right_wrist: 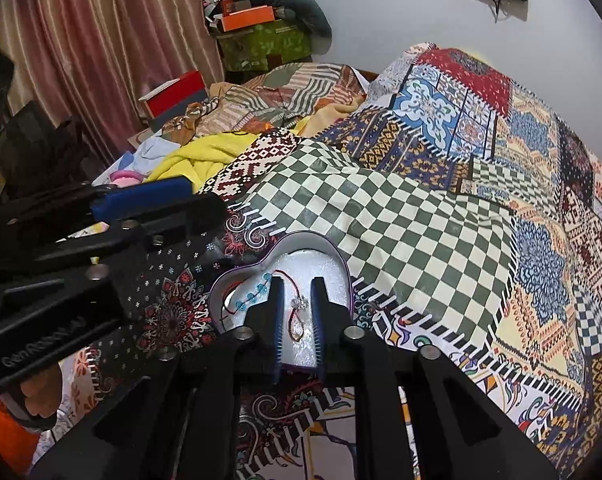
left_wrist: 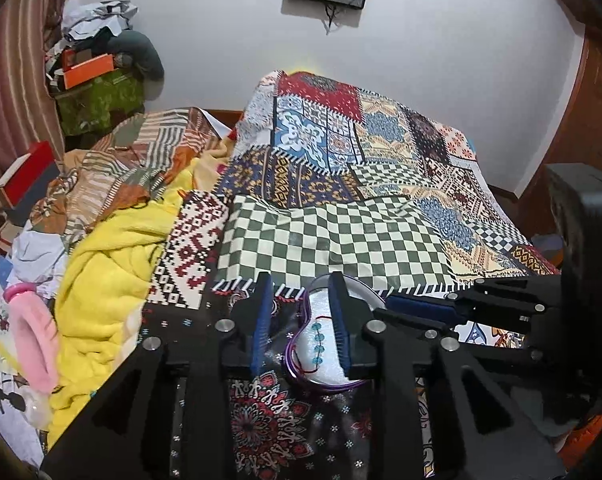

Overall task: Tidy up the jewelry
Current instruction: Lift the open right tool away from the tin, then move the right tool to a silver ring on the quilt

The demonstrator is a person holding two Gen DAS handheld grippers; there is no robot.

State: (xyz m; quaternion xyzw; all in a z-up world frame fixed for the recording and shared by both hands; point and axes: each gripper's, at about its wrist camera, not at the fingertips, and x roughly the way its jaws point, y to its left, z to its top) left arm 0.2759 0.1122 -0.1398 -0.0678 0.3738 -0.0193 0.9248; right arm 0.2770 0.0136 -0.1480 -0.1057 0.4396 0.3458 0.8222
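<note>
Room: bedroom, white wall, striped curtain [right_wrist: 101, 60] at one side, clutter piled in the corner.
Surface: patchwork bedspread [right_wrist: 401, 208] over the whole bed, with a yellow blanket [left_wrist: 109, 264] bunched beside it.
Box: heart-shaped tin [right_wrist: 343, 264], purple-rimmed and white-lined, lies flat on the spread; its point faces the right wrist camera, its lobes point away.
Left gripper [left_wrist: 301, 320]: fingers apart, straddling the tin's near side from above, clamped on nothing.
Right gripper [right_wrist: 297, 316]: fingers apart too, tips down inside the tin on either side of the thread, nothing pinched that I can see.
Jewelry: red-thread bracelet [right_wrist: 297, 316] lies in the tin's lining, its blue beads [right_wrist: 257, 292] trailing toward the left lobe and a small silver charm between the right gripper's fingers.
Long axis: the bead run slants from the near left up toward the tin's middle; the red loop by the charm runs roughly along the fingers.
Risk: closing here could catch thread on a pad and drag the bracelet out.
Risk two: a nudge from either tool could tip the tin on the soft bedding.
</note>
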